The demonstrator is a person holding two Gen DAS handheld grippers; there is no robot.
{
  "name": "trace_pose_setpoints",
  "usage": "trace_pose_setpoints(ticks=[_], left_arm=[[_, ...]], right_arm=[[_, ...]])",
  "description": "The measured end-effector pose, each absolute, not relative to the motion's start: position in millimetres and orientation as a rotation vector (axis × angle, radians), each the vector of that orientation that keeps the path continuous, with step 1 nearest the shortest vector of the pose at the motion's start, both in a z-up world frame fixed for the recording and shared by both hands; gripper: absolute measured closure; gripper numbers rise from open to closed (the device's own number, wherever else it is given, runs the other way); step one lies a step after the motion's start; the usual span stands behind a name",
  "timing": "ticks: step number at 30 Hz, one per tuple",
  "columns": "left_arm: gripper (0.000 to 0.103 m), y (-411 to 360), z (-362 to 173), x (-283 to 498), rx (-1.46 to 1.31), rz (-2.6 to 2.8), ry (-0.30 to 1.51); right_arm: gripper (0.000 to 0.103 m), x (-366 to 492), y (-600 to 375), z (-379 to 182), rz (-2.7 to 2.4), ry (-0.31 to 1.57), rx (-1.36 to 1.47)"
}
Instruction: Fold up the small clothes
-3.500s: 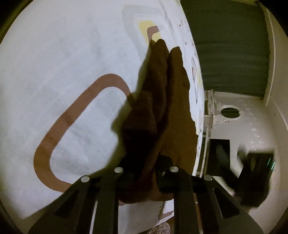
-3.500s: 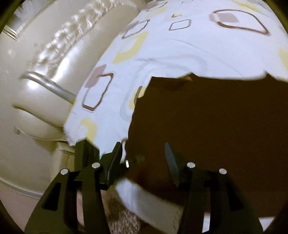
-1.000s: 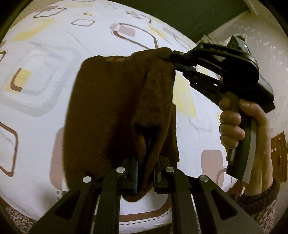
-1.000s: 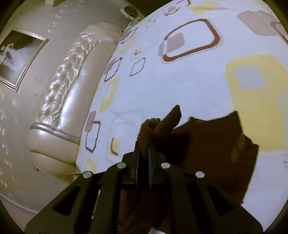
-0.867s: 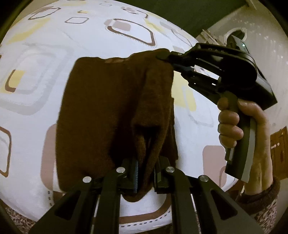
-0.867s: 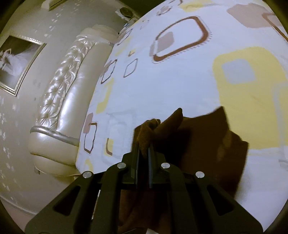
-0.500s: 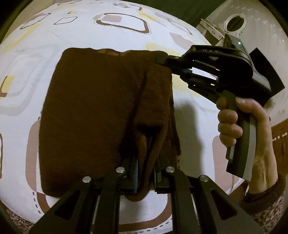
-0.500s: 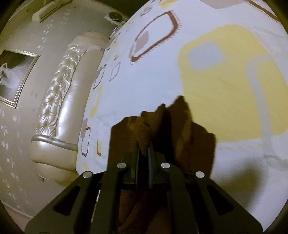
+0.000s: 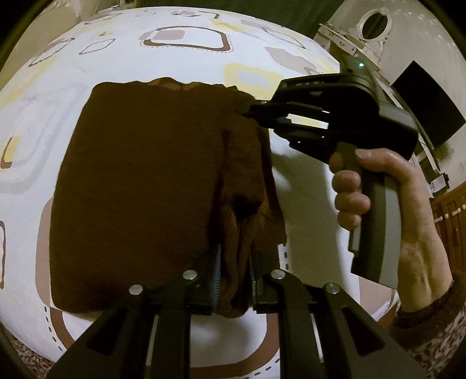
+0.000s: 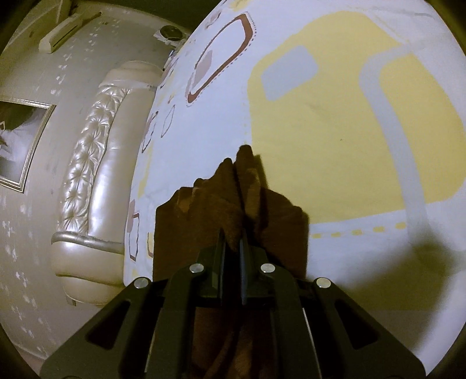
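Observation:
A brown cloth (image 9: 139, 180) lies folded on the patterned white bed sheet (image 9: 291, 73), and its right edge is raised in a bunched fold. My left gripper (image 9: 234, 271) holds the near end of that fold; its jaws are opening slightly, with the cloth still filling the gap between the pads. My right gripper (image 9: 243, 108), held by a person's hand (image 9: 364, 180), is shut on the far corner of the same fold. In the right wrist view the right gripper (image 10: 231, 242) pinches a ridge of the brown cloth (image 10: 276, 221) just above the sheet (image 10: 335, 140).
A padded cream headboard (image 10: 96, 163) runs along the bed's far side, below a framed picture (image 10: 20, 145) on the wall. Past the bed's right edge stand a white dresser with a round mirror (image 9: 374, 23) and a dark screen (image 9: 428, 116).
Both grippers have come down toward the bed with the cloth. The cloth now lies flatter and wider on the sheet. The gap between the left jaws looks a little wider.

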State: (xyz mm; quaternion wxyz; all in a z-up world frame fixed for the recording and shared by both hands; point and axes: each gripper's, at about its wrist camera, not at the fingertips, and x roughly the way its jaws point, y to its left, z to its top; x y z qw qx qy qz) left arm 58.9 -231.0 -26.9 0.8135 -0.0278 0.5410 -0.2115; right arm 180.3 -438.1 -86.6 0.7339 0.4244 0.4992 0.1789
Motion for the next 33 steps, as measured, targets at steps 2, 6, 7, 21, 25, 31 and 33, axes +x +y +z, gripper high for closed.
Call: trace_pose_setpoints(ticks=[2, 6, 7, 21, 25, 31, 33], left_arm=[[0.088, -233, -27, 56, -0.06, -0.456, 1.152], [0.087, -242, -28, 50, -0.051, -0.468, 1.148], [0.087, -241, -28, 46, -0.052, -0.472, 1.149], [0.074, -253, -36, 29, -0.007, -0.588, 1.135], [0.068, -257, -38, 28, -0.019, -0.617, 1.125], [0.066, -256, -35, 24, -0.047, -0.62, 1.125], [0.066, -256, -35, 24, -0.047, -0.618, 1.123]], right_arm=[[0.096, 180, -438, -87, 0.392, 1.099, 0.936], [0.096, 182, -440, -89, 0.383, 1.099, 0.94], [0.096, 182, -441, -90, 0.379, 1.098, 0.941], [0.093, 166, -466, -86, 0.325, 1.064, 0.989], [0.092, 150, -474, -78, 0.324, 1.037, 1.002], [0.086, 115, -476, -68, 0.338, 1.013, 1.012], [0.083, 101, -476, -68, 0.343, 1.001, 1.03]])
